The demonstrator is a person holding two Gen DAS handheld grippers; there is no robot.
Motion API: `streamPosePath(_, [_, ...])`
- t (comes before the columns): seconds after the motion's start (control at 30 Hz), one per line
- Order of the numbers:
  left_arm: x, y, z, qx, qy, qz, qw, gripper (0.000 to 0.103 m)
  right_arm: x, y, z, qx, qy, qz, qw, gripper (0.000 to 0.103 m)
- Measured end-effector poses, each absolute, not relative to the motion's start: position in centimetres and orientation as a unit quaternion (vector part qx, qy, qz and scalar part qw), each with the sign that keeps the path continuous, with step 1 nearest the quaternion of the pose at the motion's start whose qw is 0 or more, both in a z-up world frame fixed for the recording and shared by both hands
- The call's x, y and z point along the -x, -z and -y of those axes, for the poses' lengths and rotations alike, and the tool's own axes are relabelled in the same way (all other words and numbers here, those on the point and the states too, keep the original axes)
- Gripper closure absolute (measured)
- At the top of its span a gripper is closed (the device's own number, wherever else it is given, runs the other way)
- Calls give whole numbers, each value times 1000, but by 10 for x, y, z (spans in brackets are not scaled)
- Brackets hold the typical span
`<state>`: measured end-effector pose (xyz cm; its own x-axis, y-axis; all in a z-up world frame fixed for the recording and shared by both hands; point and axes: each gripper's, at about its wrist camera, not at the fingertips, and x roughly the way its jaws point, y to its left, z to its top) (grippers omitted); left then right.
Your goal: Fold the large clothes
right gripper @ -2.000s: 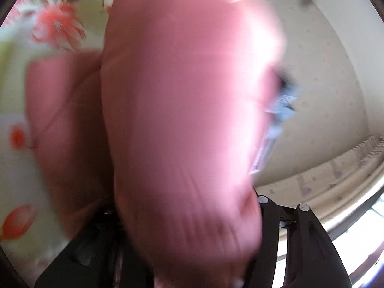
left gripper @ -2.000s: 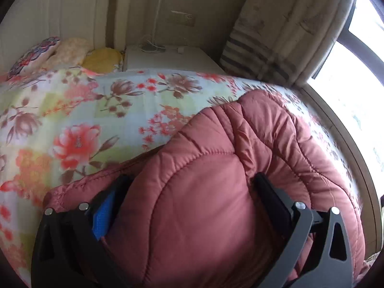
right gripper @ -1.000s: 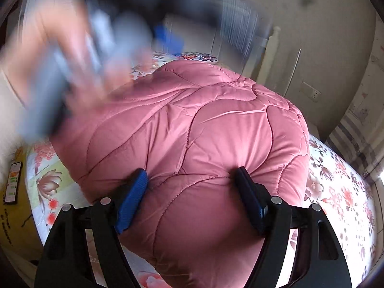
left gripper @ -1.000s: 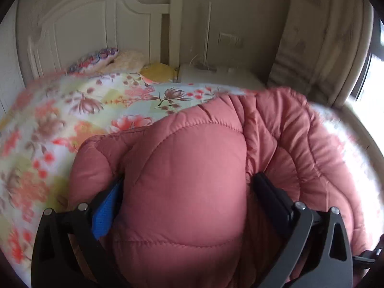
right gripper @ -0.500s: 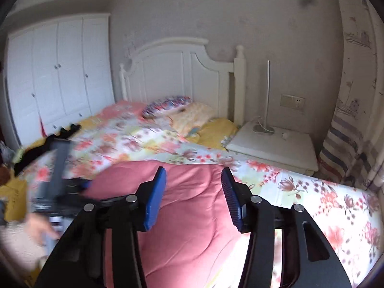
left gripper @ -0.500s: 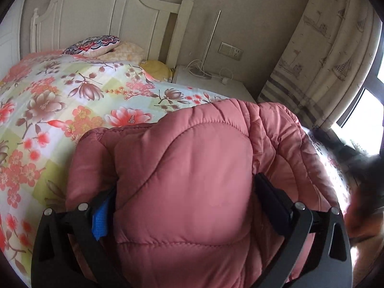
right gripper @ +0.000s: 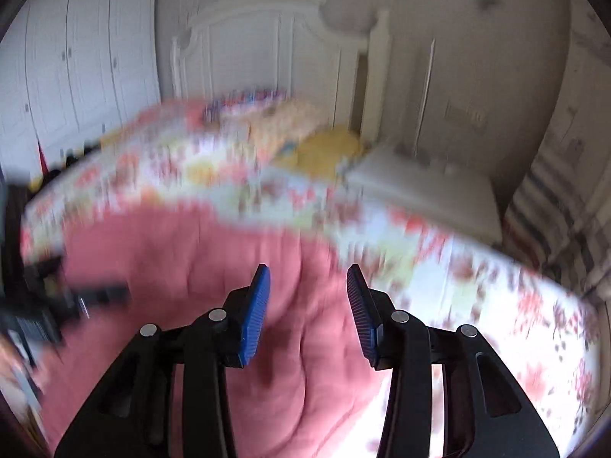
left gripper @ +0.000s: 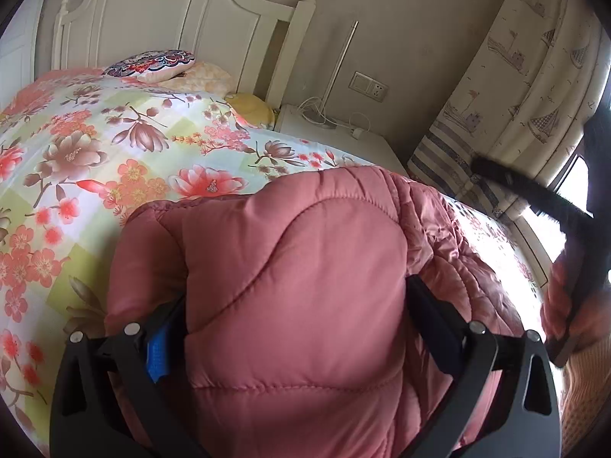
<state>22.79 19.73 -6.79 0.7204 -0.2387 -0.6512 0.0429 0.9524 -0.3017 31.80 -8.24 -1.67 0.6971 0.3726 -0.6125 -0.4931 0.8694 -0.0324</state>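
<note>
A pink quilted puffer jacket (left gripper: 298, 278) lies bunched on the floral bedspread (left gripper: 95, 160). My left gripper (left gripper: 294, 313) is shut on a thick fold of it; the padding bulges between the fingers and hides the pads. In the blurred right wrist view my right gripper (right gripper: 308, 305) is open and empty, held above the jacket (right gripper: 198, 305). The right gripper also shows at the right edge of the left wrist view (left gripper: 573, 267), dark, in the person's hand.
A white headboard (left gripper: 183, 26) and pillows (left gripper: 152, 63) stand at the far end of the bed. A white nightstand (left gripper: 336, 133) with cables is beside it. A striped curtain (left gripper: 515, 95) and a bright window are on the right. White wardrobes (right gripper: 76, 76) stand left.
My right gripper let go of the jacket, drew back and now hovers open above it, moving fast. My left gripper kept its hold and tilted up a little towards the headboard.
</note>
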Motion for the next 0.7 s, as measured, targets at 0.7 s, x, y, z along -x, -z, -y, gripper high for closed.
streamPosePath(0.7, [-193, 46, -195, 76, 21, -394, 916, 2, -369, 96, 43, 155, -225, -424, 864, 61])
